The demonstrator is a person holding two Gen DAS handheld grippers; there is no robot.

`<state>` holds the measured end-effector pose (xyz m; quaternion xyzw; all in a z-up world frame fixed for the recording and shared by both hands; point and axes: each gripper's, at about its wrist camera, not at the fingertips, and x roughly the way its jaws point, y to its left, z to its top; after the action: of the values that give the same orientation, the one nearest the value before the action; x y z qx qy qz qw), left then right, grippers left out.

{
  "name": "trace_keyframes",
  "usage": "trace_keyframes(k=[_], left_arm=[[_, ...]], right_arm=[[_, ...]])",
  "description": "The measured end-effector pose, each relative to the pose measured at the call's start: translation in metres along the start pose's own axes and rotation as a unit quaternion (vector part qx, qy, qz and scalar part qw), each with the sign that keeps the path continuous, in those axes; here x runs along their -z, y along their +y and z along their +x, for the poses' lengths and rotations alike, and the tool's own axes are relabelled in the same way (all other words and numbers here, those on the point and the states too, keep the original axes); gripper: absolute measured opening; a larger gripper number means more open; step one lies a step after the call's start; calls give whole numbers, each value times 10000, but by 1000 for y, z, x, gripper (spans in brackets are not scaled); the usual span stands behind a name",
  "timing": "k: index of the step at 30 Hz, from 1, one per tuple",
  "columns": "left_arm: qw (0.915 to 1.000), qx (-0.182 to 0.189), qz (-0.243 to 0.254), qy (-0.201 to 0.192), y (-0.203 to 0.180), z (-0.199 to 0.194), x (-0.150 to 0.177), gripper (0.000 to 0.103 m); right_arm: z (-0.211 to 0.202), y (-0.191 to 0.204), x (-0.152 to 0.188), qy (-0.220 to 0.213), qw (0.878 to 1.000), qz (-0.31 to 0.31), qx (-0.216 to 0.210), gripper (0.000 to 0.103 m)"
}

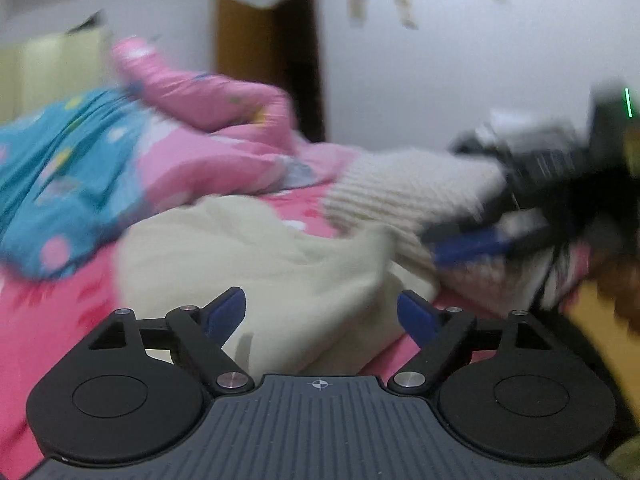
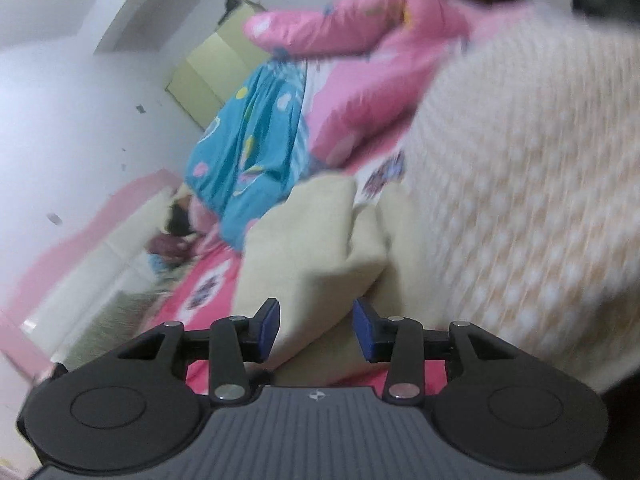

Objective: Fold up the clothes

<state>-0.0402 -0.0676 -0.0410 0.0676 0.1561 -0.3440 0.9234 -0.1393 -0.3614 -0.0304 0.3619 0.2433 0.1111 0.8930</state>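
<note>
Pink bed sheet [image 1: 60,320] fills the scene, with a bunched blue-and-pink quilt [image 1: 80,160] heaped at the far side, clear of the work. The task's things lie on the sheet in front of both tools: a cream garment [image 1: 256,264], rumpled and partly doubled over on itself, and just beside it a white knit sweater [image 1: 400,188] with a ribbed hem, raised at one end, close against the right camera. Both views are motion-blurred, so edges are soft. Left gripper [image 1: 322,314] hovers low over the near edge of the cream garment, its blue pads spread wide with nothing between them. Right gripper [image 2: 316,330] is likewise parted and empty in its own view, cream cloth lying just ahead of the pads; in the left view it sits against the knit sweater, but blur hides whether it touches. Judgement: the cream piece is neither flat nor a tidy fold, which fits a fold under way or a pile waiting to be sorted. To do it well, likely take a single layer at a true corner or hem, not a bunch, keep both grips level, tension the cloth before laying it, and keep the knit from snagging on the pads.
</note>
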Motion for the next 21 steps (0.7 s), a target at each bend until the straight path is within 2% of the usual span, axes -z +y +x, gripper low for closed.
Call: trace_keyframes(k=[1,3,5,6,9,11,13,15,17,21], left_arm=[[9996,-98,-271,6,11,-8,1,84],[9963,-295,-812,18,32,-23,4,85],[9929,-501,-1054,233,45,-24,9,84],[9928,-489,-1040,346,46,-20,12,85],[9940,-279,-928,505,43,-10,21,85],[9941,-167,-888,598,41,-4,27,84],[9923,-196,-1058,621,42,1,35,81],[9879,-240,-1410,598,48,6,42,75],[9834,-189,-1744,463,55,7,45,75],[9812,-137,-1916,191,58,7,43,72]], right_arm=[[6,-3,5,175,9995,227,-107,53],[23,-8,16,516,9965,628,-178,54],[39,-10,20,660,9937,890,-145,54],[46,-11,20,641,9930,990,-99,54],[61,-18,15,593,9899,1288,3,65],[66,-24,14,599,9849,1625,-52,66],[70,-30,13,580,9791,1945,-97,69],[72,-35,14,482,9738,2218,-117,69],[72,-39,15,380,9684,2459,-188,70],[66,-41,9,43,9660,2562,-330,75]])
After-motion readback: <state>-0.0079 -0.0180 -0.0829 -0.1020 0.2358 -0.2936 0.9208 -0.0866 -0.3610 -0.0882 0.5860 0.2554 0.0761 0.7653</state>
